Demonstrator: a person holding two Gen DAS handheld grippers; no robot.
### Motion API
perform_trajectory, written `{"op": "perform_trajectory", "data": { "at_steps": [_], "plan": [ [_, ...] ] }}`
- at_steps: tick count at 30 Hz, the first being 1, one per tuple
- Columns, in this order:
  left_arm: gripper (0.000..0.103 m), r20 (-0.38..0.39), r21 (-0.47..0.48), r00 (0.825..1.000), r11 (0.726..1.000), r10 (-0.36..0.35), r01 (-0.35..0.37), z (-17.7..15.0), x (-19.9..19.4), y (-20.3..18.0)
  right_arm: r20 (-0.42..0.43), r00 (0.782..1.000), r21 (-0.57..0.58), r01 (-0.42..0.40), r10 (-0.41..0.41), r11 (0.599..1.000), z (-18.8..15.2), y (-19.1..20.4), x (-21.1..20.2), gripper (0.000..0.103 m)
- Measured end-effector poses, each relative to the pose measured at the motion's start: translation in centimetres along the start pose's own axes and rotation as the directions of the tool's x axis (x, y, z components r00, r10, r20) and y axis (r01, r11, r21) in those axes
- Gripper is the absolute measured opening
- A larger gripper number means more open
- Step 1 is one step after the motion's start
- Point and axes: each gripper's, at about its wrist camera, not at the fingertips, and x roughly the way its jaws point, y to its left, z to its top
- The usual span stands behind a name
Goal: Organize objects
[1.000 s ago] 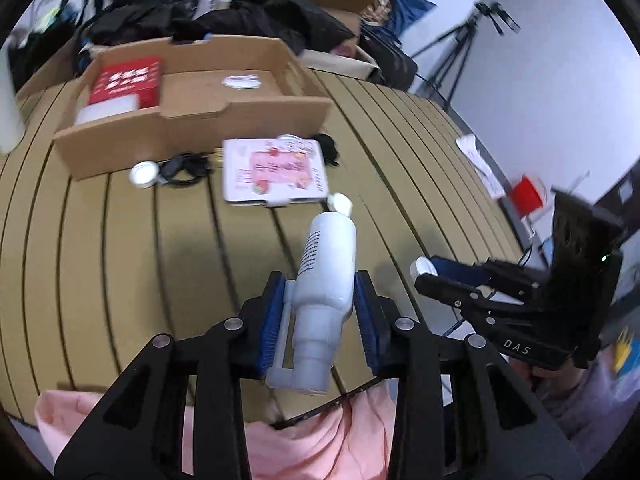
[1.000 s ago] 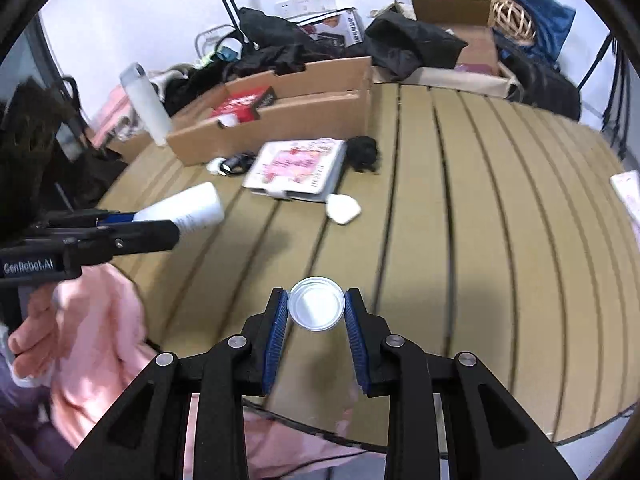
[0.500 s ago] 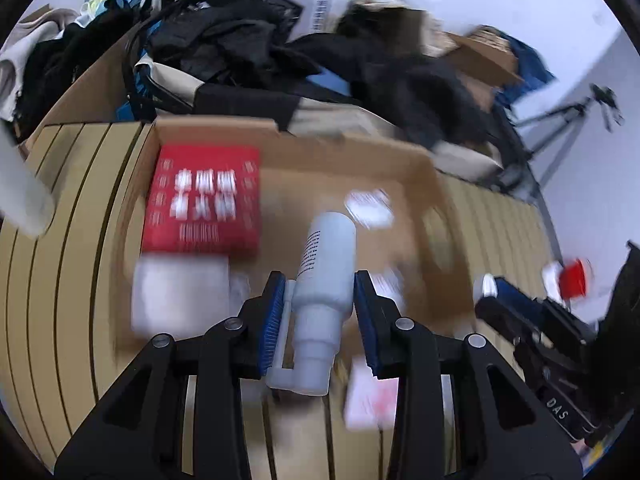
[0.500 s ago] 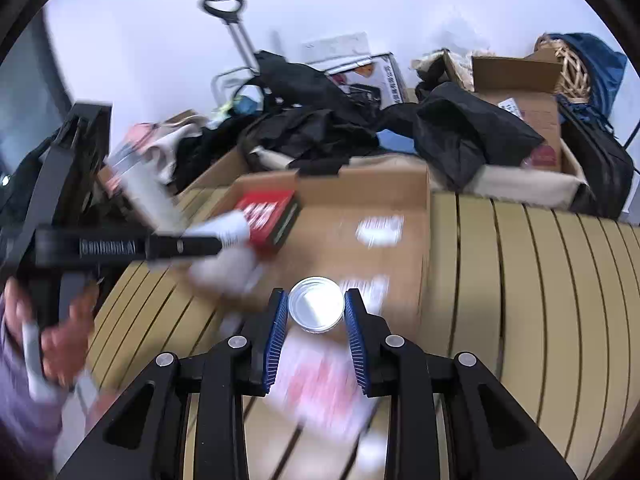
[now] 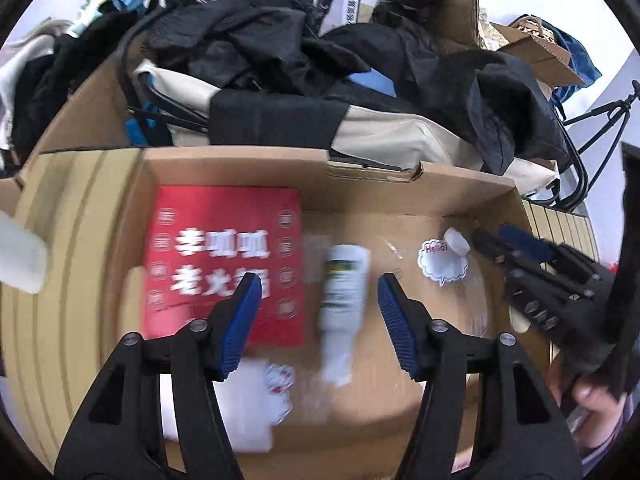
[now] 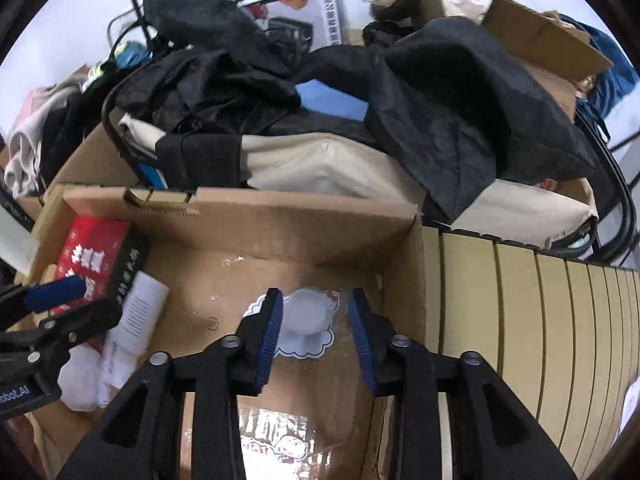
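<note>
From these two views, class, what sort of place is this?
Probably a cluttered storeroom or workroom, not a tidy home: a slatted table with an open cardboard box, heaped dark clothing and bags, and a tripod.

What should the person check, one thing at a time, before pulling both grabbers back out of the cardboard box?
1. Left gripper open, pads off the white bottle: ok.
2. Bottle settled in the cardboard box: cannot tell, it is blurred.
3. Right gripper open: ok.
4. White cap free of the pads: cannot tell, one pad looks close.
5. Bottle lying beside the red box, not on it: ok.
</note>
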Motion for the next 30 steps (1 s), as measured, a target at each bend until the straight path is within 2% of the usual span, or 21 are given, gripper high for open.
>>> {"op": "perform_trajectory", "data": {
  "at_steps": [2, 3, 4, 6, 8, 10, 12, 13, 16, 17, 19, 22, 25, 27, 30],
  "plan": [
    [0.058, 0.011, 0.0, 1.0, 1.0, -0.011, 0.011, -0.4, -2.2, 0.5, 0.026, 0.999, 0.017, -0.023, 0.023, 1.0, 0.1, -0.5, -1.9, 0.046],
    [0.061, 0.028, 0.004, 1.0, 1.0, -0.009, 0.009, -0.8, -3.9, 0.8, 0.041, 0.998, 0.023, -0.038, 0.037, 0.999, 0.0, -0.8, -3.3, 0.047],
    [0.069, 0.047, 0.009, 0.999, 1.0, -0.001, 0.0, -1.2, -5.5, 1.1, 0.049, 0.998, 0.027, -0.048, 0.047, 0.998, -0.2, -1.1, -4.8, 0.048],
    [0.078, 0.095, 0.033, 0.995, 0.999, 0.033, -0.036, -2.5, -9.5, 1.5, 0.073, 0.995, 0.025, -0.066, 0.064, 0.997, -0.9, -1.7, -8.5, 0.052],
    [0.081, 0.142, 0.06, 0.987, 0.995, 0.075, -0.085, -4.3, -13.2, 1.9, 0.088, 0.993, 0.005, -0.073, 0.072, 0.997, -1.9, -2.2, -12.1, 0.058],
    [0.091, 0.177, 0.082, 0.976, 0.987, 0.123, -0.14, -6.5, -16.7, 2.5, 0.11, 0.991, -0.026, -0.079, 0.081, 0.997, -3.2, -2.3, -15.4, 0.061],
    [0.096, 0.203, 0.07, 0.967, 0.982, 0.155, -0.173, -9.2, -19.9, 3.3, 0.13, 0.988, -0.054, -0.08, 0.086, 0.995, -5.3, -2.6, -19.1, 0.065],
    [0.098, 0.208, 0.066, 0.964, 0.981, 0.166, -0.183, -10.5, -21.1, 3.7, 0.138, 0.986, -0.069, -0.08, 0.089, 0.994, -6.8, -2.6, -21.1, 0.07],
    [0.099, 0.21, 0.02, 0.953, 0.973, 0.219, -0.228, -16.1, -24.0, 4.8, 0.162, 0.981, -0.088, -0.096, 0.11, 0.991, -10.9, -2.6, -25.5, 0.074],
    [0.099, 0.201, 0.011, 0.954, 0.974, 0.22, -0.227, -17.7, -24.5, 4.9, 0.171, 0.977, -0.088, -0.111, 0.125, 0.99, -12.4, -2.7, -26.5, 0.074],
    [0.099, 0.209, 0.019, 0.963, 0.984, 0.168, -0.176, -22.0, -26.0, 4.4, 0.198, 0.968, -0.087, -0.139, 0.154, 0.987, -16.3, -2.5, -28.8, 0.074],
    [0.103, 0.242, 0.007, 0.963, 0.992, 0.121, -0.126, -26.4, -27.4, 3.4, 0.25, 0.958, -0.071, -0.123, 0.137, 0.99, -22.3, -1.9, -30.9, 0.074],
    [0.103, 0.256, -0.026, 0.963, 0.996, 0.087, -0.083, -30.3, -27.8, 2.2, 0.175, 0.967, -0.047, -0.181, 0.186, 0.982, -27.3, -0.9, -29.9, 0.074],
    [0.103, 0.241, -0.04, 0.969, 0.998, 0.06, -0.052, -32.4, -27.2, 1.7, 0.143, 0.967, -0.009, -0.213, 0.212, 0.977, -30.2, -0.5, -28.9, 0.074],
    [0.103, 0.193, -0.01, 0.98, 0.999, 0.046, -0.044, -33.0, -25.8, 0.8, 0.094, 0.967, 0.001, -0.239, 0.238, 0.971, -32.4, 0.0, -27.5, 0.074]
  ]
}}
